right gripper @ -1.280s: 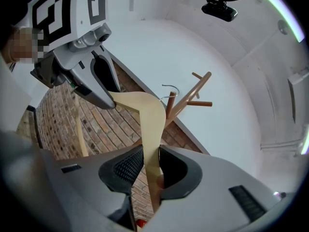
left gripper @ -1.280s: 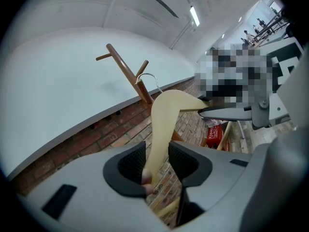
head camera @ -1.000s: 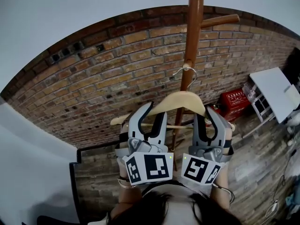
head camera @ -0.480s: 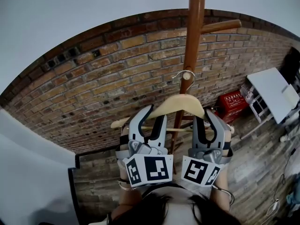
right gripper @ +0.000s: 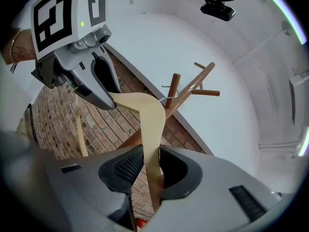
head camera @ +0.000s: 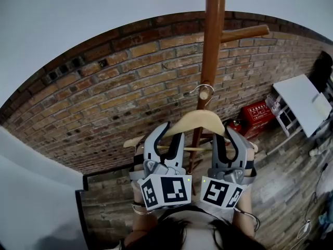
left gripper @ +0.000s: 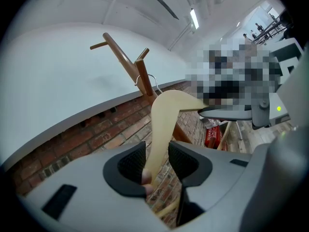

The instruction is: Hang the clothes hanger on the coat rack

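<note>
A pale wooden clothes hanger [head camera: 200, 120] is held up in the air between both grippers, its metal hook [head camera: 204, 92] in front of the brown coat rack pole [head camera: 212, 46]. My left gripper [head camera: 171, 132] is shut on the hanger's left arm [left gripper: 166, 115]. My right gripper [head camera: 225, 133] is shut on the right arm [right gripper: 147, 115]. One peg [head camera: 244, 33] sticks out to the right, above the hook. In the right gripper view the hook [right gripper: 170, 96] lies close to the rack [right gripper: 193, 88]. I cannot tell whether the hook rests on anything.
A low brick wall [head camera: 114, 87] runs behind the rack, with a white wall above it. A red box [head camera: 257, 113] and a white shelf unit [head camera: 302, 100] stand at the right on the wooden floor.
Both grippers have carried the hanger a little closer to the pole. The hook now overlaps the pole in the head view. Both grips are unchanged.
</note>
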